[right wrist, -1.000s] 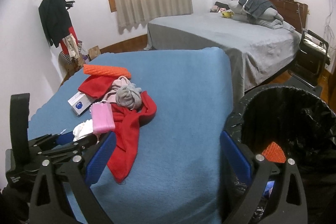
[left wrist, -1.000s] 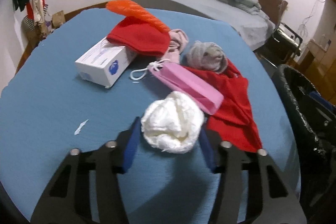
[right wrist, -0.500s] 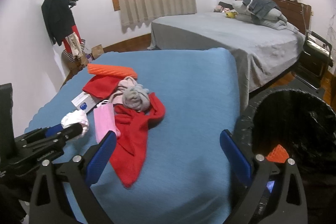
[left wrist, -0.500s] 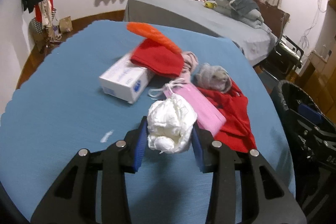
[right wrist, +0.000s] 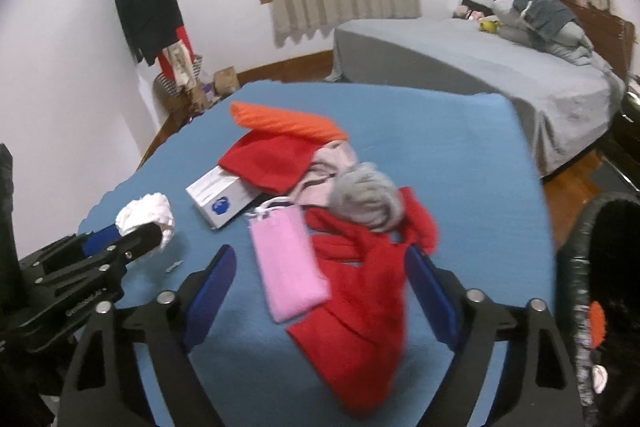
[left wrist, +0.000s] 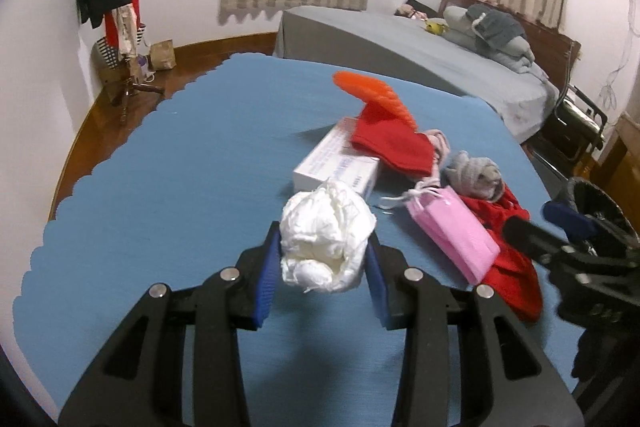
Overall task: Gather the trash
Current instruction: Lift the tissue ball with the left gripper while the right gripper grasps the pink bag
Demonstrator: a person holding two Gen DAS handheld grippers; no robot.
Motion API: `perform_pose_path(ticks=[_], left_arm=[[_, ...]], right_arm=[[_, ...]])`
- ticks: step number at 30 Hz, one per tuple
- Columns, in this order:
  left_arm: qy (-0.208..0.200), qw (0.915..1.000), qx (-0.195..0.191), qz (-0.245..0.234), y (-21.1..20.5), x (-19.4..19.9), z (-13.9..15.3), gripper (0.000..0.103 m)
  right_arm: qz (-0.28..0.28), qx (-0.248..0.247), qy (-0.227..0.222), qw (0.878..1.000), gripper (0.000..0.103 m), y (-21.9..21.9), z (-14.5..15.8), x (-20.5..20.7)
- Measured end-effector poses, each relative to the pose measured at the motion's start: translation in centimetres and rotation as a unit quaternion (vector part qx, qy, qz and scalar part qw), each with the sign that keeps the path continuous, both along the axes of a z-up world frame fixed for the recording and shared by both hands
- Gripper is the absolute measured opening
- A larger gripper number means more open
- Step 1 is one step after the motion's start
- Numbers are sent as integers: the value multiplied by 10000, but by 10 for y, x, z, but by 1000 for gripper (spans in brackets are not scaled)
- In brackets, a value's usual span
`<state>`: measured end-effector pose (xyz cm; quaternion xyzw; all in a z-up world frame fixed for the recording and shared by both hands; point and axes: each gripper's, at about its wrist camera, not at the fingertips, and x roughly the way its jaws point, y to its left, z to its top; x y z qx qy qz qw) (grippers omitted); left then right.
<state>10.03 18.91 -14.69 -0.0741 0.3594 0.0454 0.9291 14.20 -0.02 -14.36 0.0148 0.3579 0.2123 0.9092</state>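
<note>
One wad [left wrist: 326, 235] of white tissue is off the table [left wrist: 180, 187] now: a second ago it lay on the blue cloth between spread jaws, and the left gripper [left wrist: 323, 259] has since clenched on it and lifted it clear. The right gripper [right wrist: 320, 291], fingers wide apart and empty, has swung from the bin [right wrist: 600, 267] to hover over the pink mask [right wrist: 288, 267] and red cloth [right wrist: 360, 307]. The pickup looks done; the wad probably goes next to the bin, at the table's right edge.
</note>
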Motion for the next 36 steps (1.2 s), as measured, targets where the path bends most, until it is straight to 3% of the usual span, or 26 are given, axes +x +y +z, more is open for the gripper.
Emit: perform_pose_path(ticks=[7,10,15,20,36], left_arm=[[-1,10000,-49,71,12,1,-2,38],[13,10000,-65,69,13,3,-3,38],[40,9999,-96,72,13,3,-5,39],[22,9999,-82,55,12,3,-5,39],[-252,9996,-53,-133,-10,-5,18,39]], right_arm=[[165,-112,261,9995,65,18,-15,11],[261,-147,429,9986,53,21,-22,13],[484,-162,582,9970,22,23,-28,11],[648,-54,506,9966,16,20,-20,3],[482,260,194,9983,16,-19,17,-19]])
